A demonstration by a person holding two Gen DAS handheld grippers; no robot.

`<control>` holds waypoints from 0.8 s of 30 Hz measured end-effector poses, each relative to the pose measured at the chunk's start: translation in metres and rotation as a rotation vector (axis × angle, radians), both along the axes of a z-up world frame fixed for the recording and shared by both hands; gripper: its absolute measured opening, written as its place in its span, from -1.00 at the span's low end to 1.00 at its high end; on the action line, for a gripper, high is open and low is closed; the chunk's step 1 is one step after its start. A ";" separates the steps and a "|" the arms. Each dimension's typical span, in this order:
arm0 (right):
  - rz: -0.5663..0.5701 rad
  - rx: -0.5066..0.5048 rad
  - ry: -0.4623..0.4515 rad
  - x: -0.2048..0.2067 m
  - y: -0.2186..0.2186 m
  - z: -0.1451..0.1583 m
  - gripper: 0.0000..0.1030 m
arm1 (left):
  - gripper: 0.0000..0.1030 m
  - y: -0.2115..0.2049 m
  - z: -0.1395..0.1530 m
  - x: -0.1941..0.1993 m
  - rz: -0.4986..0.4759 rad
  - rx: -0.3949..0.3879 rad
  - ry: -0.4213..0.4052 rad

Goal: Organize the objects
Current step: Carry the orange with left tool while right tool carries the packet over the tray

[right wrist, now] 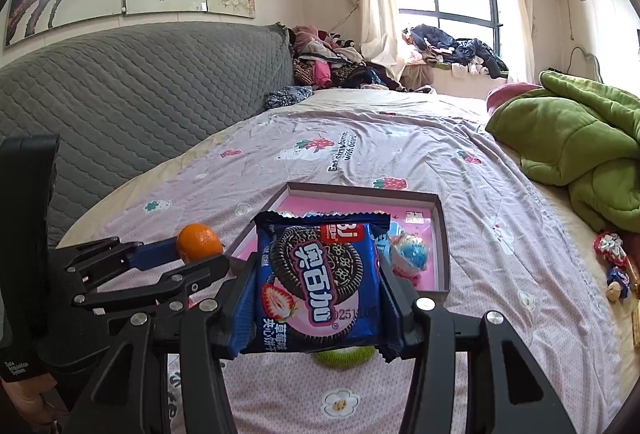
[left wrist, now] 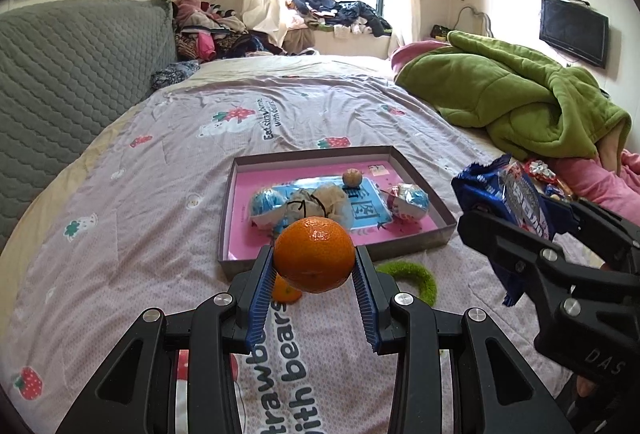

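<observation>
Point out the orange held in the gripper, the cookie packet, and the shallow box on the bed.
orange (left wrist: 315,254), left wrist view, front of peel.
cookie packet (right wrist: 318,284), right wrist view, printed face.
box (left wrist: 236,170), left wrist view, far-left corner of rim.

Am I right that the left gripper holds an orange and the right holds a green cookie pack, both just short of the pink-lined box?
Not quite: the cookie pack is blue, not green, as the right wrist view shows. The rest holds: the left gripper holds the orange, the right gripper holds the pack, and both sit just short of the box.
</observation>
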State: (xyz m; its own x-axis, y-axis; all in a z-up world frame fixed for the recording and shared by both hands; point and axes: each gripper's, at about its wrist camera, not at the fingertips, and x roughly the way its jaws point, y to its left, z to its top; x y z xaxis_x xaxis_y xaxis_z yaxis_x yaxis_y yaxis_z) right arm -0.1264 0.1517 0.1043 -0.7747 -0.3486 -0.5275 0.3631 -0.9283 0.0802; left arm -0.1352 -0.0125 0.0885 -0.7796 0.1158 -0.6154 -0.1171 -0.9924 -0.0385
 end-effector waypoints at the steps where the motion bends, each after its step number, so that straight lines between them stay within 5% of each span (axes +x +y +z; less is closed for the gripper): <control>1: -0.001 0.001 0.003 -0.002 0.000 0.001 0.02 | -0.23 0.000 0.000 -0.002 0.000 -0.001 0.001; 24: -0.022 0.023 0.028 -0.083 -0.008 0.020 0.02 | -0.23 -0.038 0.003 -0.096 0.062 -0.021 -0.039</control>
State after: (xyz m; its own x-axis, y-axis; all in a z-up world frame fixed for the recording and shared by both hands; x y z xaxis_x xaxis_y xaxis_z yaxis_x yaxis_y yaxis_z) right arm -0.2091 0.1440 0.1248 -0.7970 -0.3193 -0.5127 0.3440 -0.9377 0.0491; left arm -0.2309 -0.0504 0.0913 -0.7602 0.0551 -0.6473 -0.0542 -0.9983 -0.0213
